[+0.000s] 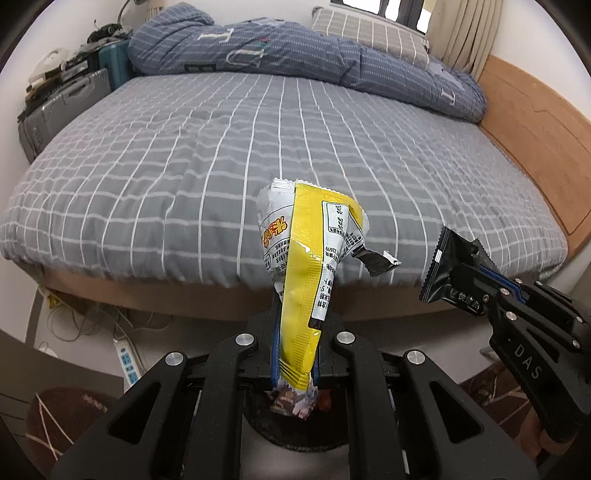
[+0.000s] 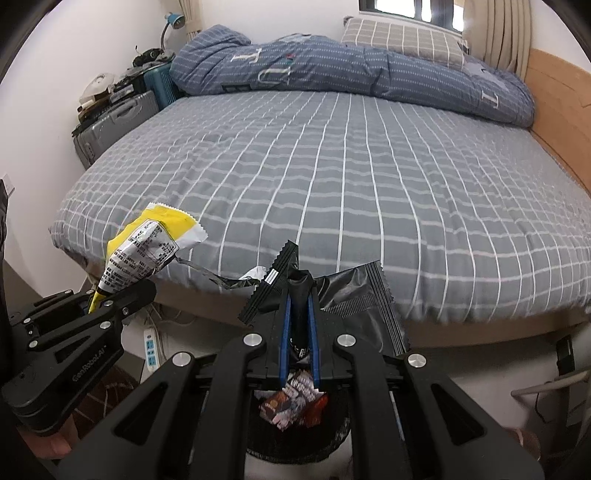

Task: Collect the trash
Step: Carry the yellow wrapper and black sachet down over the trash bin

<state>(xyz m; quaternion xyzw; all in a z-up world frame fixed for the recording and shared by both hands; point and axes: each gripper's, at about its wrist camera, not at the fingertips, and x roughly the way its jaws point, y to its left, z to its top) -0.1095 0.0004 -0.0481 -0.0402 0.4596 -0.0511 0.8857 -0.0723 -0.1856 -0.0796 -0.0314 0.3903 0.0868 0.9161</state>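
Left gripper clamped tight on a yellow-and-white snack wrapper, pinched at the narrow lower end between blue-lined fingers, the wider top fanned upward with a torn dark strip trailing off its right side. Right gripper likewise closed hard on a crumpled black wrapper, its serrated edges flaring left and right of the blue pads. Both wrappers held in the air off the near edge of the bed, neither touching the grey checked sheet. Seen from the left wrist, the right gripper came in at the right edge of the view with the black wrapper sticking out past its tip; seen from the right wrist, the left gripper sat at the lower left, well apart from the right one, the yellow wrapper tilted up toward the bed's near left corner. Directly below both grippers, a dark round bin on the floor, with several coloured wrappers already inside. Rumpled blue quilt bunched along the far edge of the bed, a checked pillow behind it. White power strip on the floor by the bed's near left corner. Grey suitcase standing against the wall off the far left corner.
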